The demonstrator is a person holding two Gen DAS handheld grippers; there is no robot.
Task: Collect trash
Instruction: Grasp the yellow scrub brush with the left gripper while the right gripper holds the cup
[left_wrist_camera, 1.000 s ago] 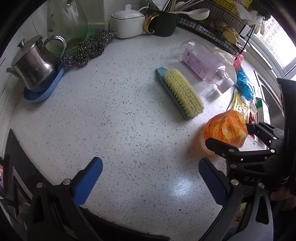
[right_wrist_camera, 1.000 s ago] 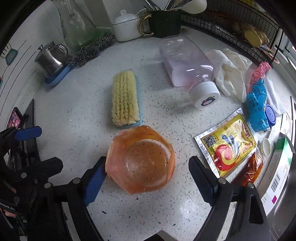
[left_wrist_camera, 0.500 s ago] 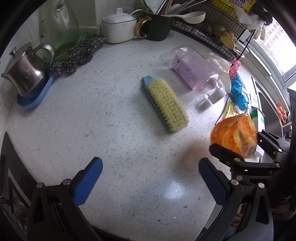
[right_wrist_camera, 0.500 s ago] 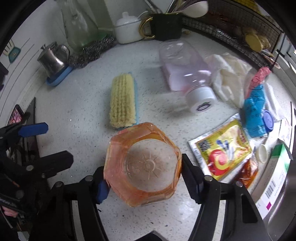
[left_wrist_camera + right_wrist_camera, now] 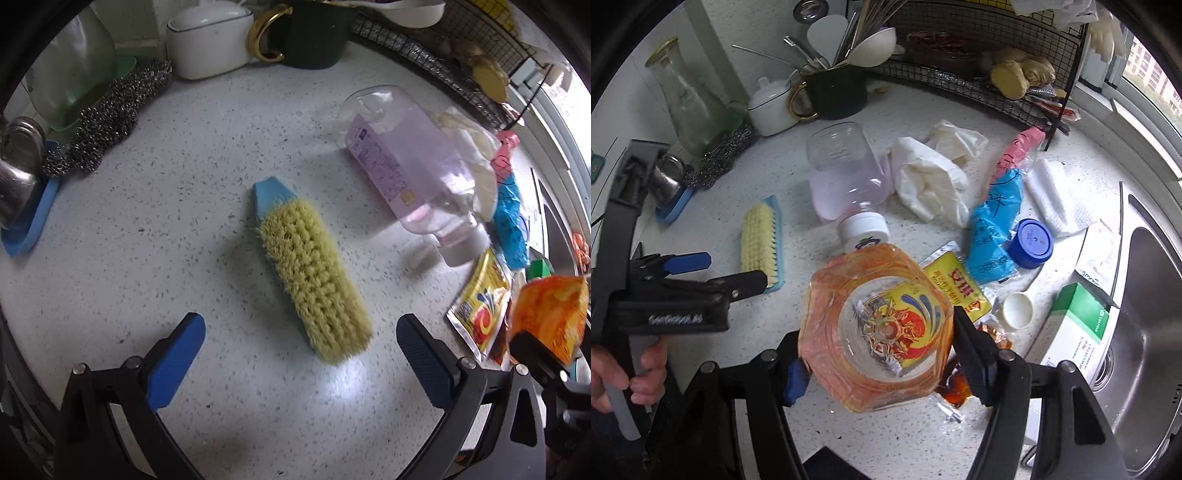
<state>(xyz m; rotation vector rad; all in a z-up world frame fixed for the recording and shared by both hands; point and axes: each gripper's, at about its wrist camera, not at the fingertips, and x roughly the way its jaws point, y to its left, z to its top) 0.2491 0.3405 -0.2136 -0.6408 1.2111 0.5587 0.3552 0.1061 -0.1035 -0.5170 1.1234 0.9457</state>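
Observation:
My right gripper point(image 5: 882, 358) is shut on a clear orange plastic container point(image 5: 875, 328), held bottom-up above the speckled counter; both pads press on its sides. The left wrist view catches the same orange container point(image 5: 550, 317) at the right edge. Under it lie a yellow sauce packet point(image 5: 956, 288) and a small brown sachet point(image 5: 955, 387). My left gripper point(image 5: 299, 332) hangs open over a yellow-bristled scrub brush point(image 5: 310, 277) with a blue back, touching nothing. A person's hand point(image 5: 613, 373) holds the left gripper point(image 5: 713, 273).
A clear bottle of pink liquid point(image 5: 846, 177), white crumpled gloves point(image 5: 931, 177), a blue and pink bag point(image 5: 997, 214), a blue cap point(image 5: 1032, 243), a white scoop point(image 5: 1017, 310) and a green box point(image 5: 1078, 317) litter the counter. A steel sink point(image 5: 1145, 332) lies right; a wire rack point(image 5: 979, 85) stands behind.
The right gripper closed on the orange container and lifted it off the counter. The left gripper slid across the counter until the brush lay between its open fingers.

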